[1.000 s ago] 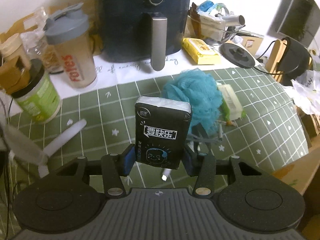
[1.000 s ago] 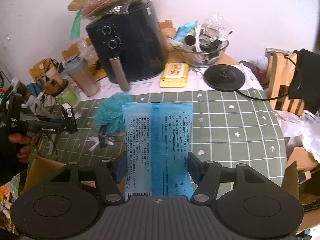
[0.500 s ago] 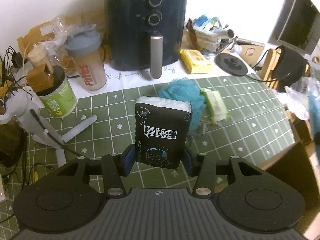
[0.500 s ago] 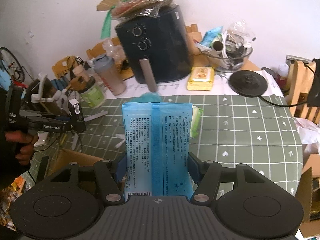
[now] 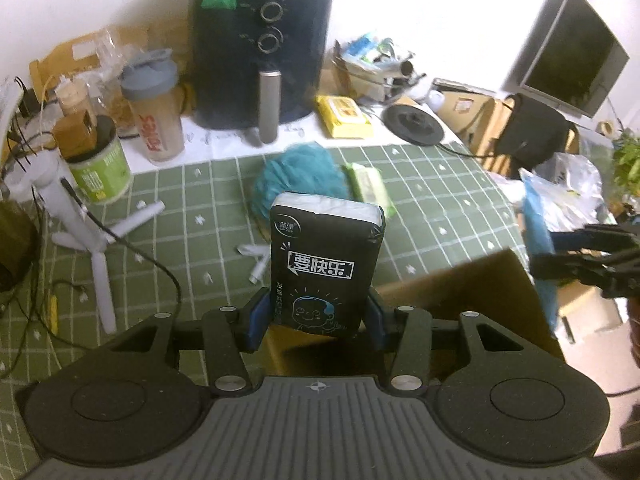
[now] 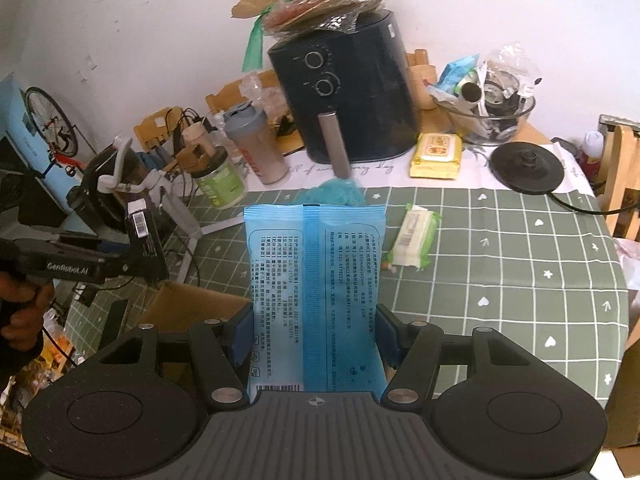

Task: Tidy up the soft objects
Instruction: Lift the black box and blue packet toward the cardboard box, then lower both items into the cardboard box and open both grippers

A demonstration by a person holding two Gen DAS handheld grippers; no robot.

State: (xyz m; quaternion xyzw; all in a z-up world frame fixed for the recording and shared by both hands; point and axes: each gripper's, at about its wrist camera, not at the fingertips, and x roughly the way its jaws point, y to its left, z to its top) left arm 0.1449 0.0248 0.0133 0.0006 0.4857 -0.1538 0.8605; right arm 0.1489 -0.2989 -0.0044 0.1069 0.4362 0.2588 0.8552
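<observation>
Now the left gripper (image 5: 316,316), clamped on the black tissue pack (image 5: 324,268), has lifted back over the cardboard box (image 5: 460,292) below; the right gripper (image 6: 314,336) grips the blue wipes pack (image 6: 316,280), so both await dropping.

Black tool (image 5: 316,316), blue pads (image 5: 256,320), silver screws; other tool (image 6: 314,340) same.

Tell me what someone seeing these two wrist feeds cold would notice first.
Each view is filled by a held pack: the left gripper clamps an upright black tissue pack, the right gripper a blue wipes pack. Behind them, on the green checked cloth, lie a teal bath pouf and a green-edged wipes pack, with a dark air fryer at the back.
</observation>
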